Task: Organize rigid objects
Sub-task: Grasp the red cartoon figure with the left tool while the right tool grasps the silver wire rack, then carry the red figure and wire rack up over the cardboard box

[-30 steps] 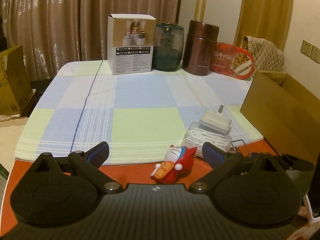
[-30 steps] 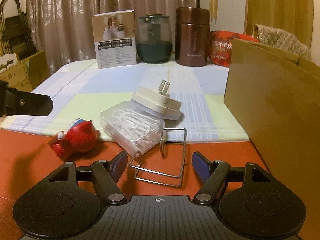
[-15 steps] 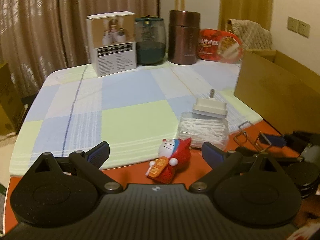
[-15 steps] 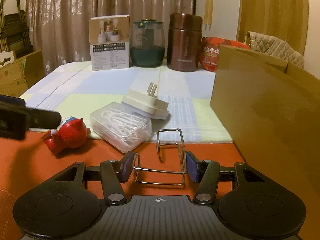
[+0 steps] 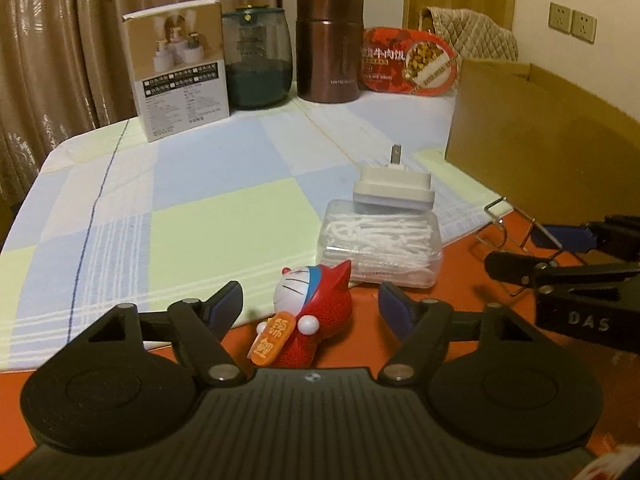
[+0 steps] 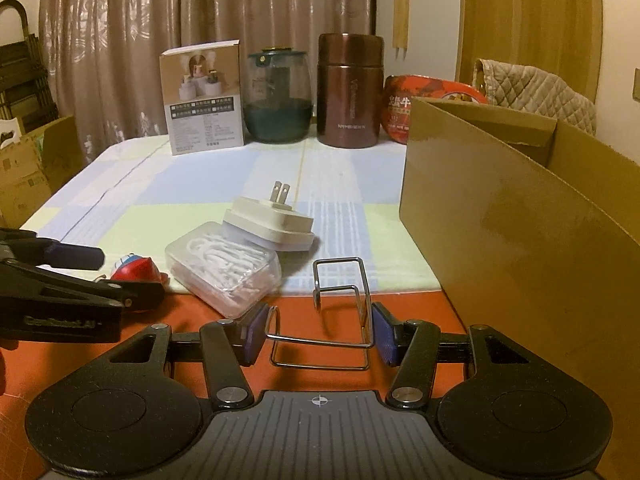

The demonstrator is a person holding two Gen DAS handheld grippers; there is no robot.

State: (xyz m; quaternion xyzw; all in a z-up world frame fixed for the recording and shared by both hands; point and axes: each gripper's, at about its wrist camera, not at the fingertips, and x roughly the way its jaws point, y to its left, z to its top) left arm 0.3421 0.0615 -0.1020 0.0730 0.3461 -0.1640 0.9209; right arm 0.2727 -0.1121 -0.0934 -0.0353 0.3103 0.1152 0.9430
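While the right gripper [image 6: 318,338] clamps the wire rack [image 6: 340,312] on the orange mat, the left gripper [image 5: 310,306], jaws just narrowing, straddles the red figurine [image 5: 314,320] without contact; next: complete closure, transfer to the cardboard box [image 6: 520,216]

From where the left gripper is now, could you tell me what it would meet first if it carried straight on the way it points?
Most likely the red cat figurine, which already lies between the jaws of the left gripper, just closing but not yet touching it. Behind it sits the clear box of white picks; depth is hard to judge.
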